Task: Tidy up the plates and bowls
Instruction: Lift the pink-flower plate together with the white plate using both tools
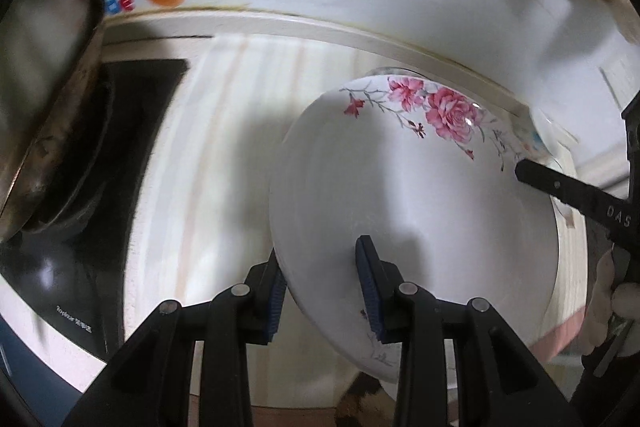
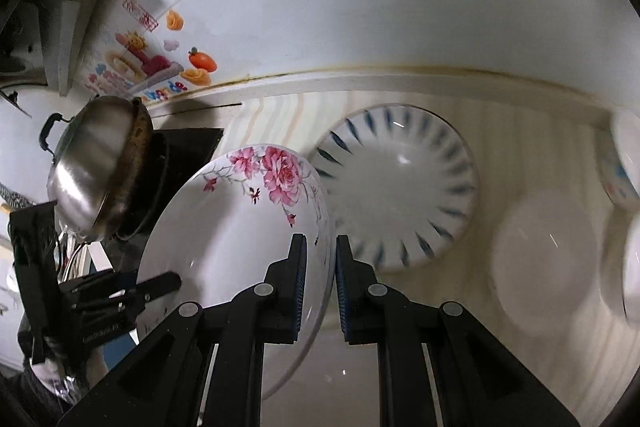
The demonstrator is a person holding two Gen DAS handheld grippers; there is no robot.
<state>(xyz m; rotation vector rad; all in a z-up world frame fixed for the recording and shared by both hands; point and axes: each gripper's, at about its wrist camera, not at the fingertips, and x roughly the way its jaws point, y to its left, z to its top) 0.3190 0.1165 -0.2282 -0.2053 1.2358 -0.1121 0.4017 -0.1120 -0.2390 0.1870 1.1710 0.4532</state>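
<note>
dim, motion-blurred fisheye views with dark vignetted edges.

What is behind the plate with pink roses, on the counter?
Behind the rose plate lies a blue-striped plate on the counter. Its near-left edge is covered by the rose plate, held by both grippers.

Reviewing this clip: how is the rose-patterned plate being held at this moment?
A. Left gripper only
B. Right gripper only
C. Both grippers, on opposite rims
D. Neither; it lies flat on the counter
C. The left gripper has its pads either side of one rim of the rose-patterned plate, and the right gripper clamps the opposite rim.
</note>
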